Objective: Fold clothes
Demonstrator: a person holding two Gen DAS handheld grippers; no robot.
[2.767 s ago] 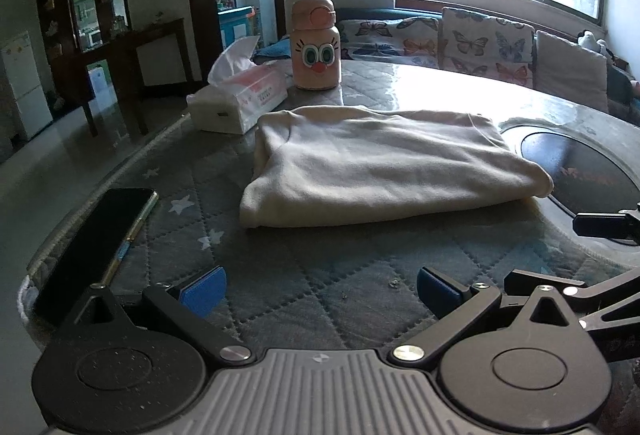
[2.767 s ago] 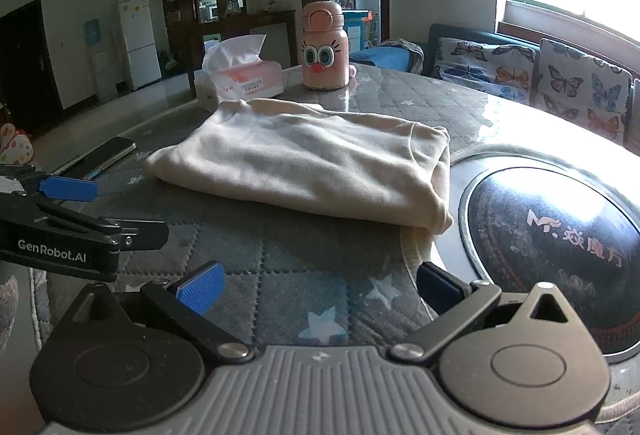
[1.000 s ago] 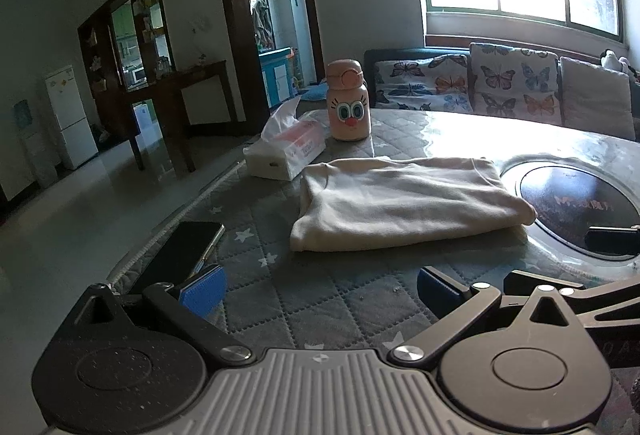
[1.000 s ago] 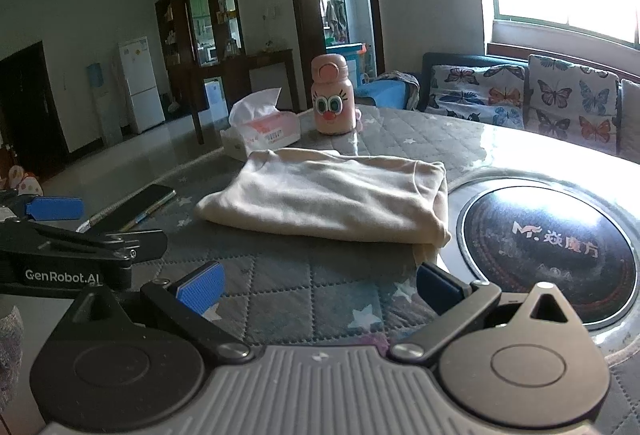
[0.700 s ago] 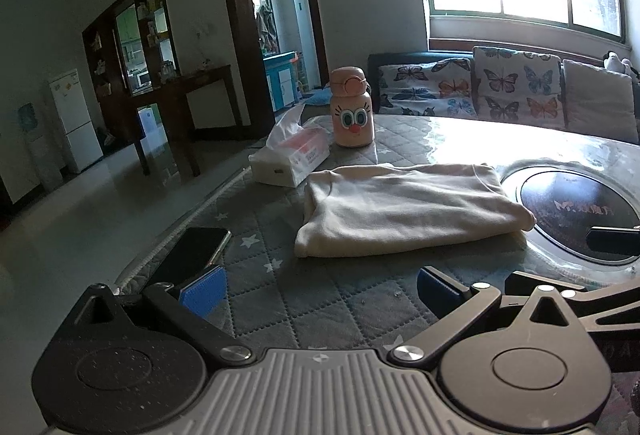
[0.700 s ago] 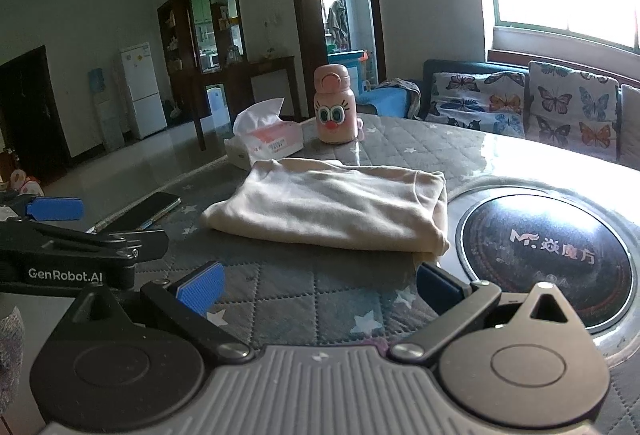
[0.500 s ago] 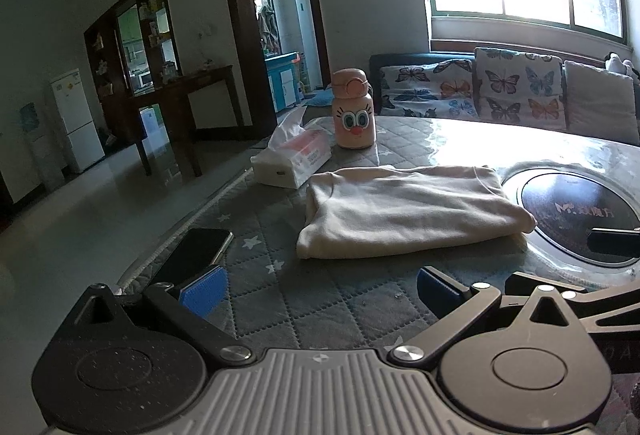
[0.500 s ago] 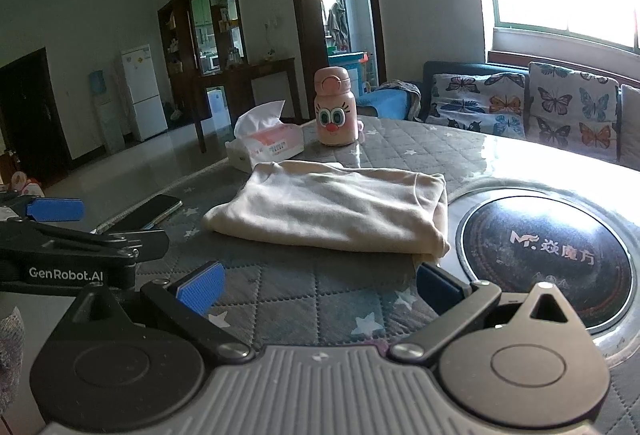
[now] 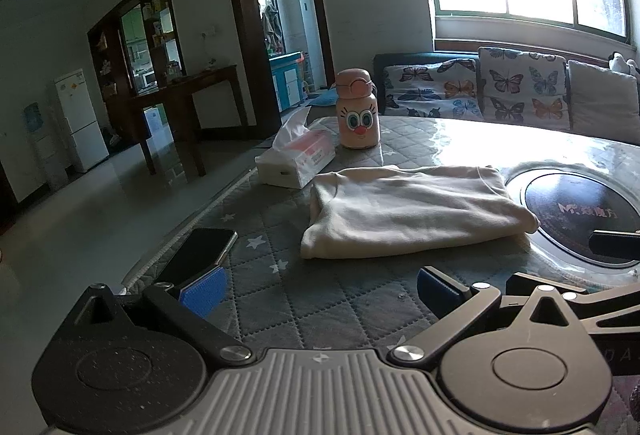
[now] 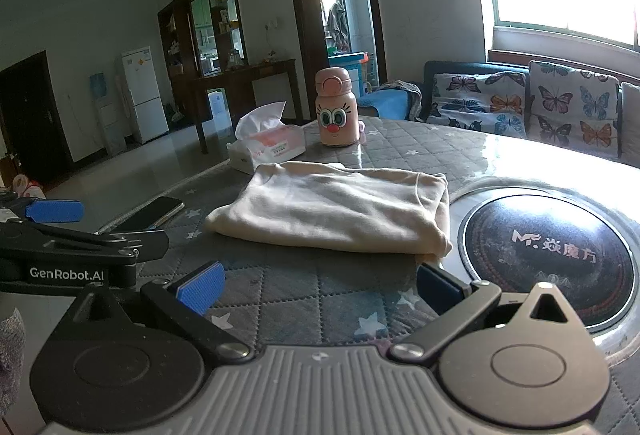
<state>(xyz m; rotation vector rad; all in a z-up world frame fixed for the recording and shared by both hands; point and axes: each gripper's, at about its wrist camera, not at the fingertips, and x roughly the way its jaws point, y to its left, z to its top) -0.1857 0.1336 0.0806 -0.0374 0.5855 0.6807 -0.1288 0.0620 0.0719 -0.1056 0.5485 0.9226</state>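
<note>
Both the left gripper (image 9: 318, 285) and the right gripper (image 10: 318, 285) hover level and side by side with jaws spread wide and empty, the folded cream sweatshirt (image 9: 412, 211) lying ahead of them on the quilted table (image 9: 280, 299).

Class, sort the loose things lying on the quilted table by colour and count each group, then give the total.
Cream: 1, the folded garment
Pink: 1, the cartoon-face bottle
White and pink: 1, the tissue box
Black: 1, the phone
Total: 4
</note>
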